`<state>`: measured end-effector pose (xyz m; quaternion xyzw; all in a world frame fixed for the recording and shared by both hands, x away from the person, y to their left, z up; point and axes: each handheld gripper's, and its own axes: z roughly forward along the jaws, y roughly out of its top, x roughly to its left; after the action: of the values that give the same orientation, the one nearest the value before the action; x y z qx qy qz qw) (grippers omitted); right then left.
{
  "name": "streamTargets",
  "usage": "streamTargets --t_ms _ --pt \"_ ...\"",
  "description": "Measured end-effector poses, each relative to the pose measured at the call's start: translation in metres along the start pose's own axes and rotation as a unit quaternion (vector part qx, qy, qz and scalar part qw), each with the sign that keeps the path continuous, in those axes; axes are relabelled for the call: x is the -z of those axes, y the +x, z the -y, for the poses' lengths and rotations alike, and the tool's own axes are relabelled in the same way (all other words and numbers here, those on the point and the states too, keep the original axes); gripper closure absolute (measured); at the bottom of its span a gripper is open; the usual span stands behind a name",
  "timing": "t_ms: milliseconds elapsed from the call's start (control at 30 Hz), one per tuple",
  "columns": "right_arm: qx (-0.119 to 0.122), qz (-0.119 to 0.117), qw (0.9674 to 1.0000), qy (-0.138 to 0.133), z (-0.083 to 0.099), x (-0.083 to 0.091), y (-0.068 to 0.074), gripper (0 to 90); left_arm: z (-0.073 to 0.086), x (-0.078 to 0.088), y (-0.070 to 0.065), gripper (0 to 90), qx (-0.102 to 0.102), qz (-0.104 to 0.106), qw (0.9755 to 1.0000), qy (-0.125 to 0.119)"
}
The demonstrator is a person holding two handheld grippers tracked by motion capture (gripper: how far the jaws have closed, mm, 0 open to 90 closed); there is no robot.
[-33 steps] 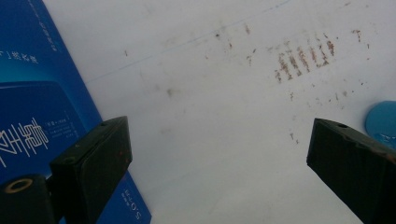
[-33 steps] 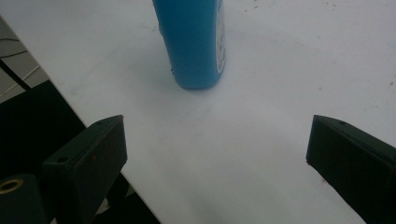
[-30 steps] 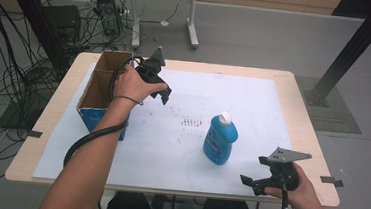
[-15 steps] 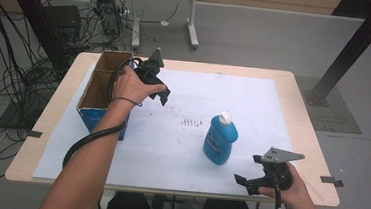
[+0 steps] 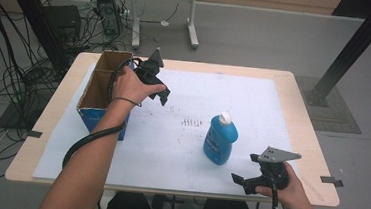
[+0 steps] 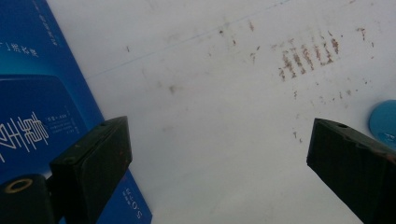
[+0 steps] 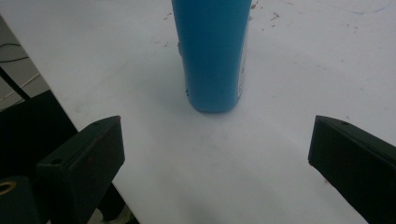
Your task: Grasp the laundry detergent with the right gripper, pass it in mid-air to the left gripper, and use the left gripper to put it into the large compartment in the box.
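On the white table sheet (image 5: 160, 147) from above, the bottle (image 5: 220, 140) stands upright nearer the right gripper (image 5: 246, 182) than the left gripper (image 5: 160, 95) by the box (image 5: 97, 90); the left gripper view shows wide-open empty jaws over bare sheet; the right gripper view has the bottle straight ahead between open jaws.

Your left gripper view catches white printing on the blue side of the box (image 6: 42, 107): large Chinese-style characters at the left edge, cut off, and smaller lines above and below, too blurred to read. The bottle (image 5: 220, 139) carries a label, but you cannot make out its wording in any view.
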<state>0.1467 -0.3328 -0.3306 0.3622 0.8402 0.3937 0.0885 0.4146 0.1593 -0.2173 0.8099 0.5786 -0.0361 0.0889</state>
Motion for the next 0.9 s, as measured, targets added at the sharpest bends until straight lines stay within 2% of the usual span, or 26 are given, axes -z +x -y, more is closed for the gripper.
streamTargets --t_ms 233,900 --pt "0.001 0.001 0.9999 -0.010 0.002 -0.003 0.001 3.3 0.000 0.000 0.000 7.0 0.004 0.000 1.0000 -0.001" --pt "0.000 0.009 0.9991 -0.040 0.013 -0.018 0.006 3.0 0.000 0.000 -0.002 6.9 0.001 0.004 1.0000 -0.002"
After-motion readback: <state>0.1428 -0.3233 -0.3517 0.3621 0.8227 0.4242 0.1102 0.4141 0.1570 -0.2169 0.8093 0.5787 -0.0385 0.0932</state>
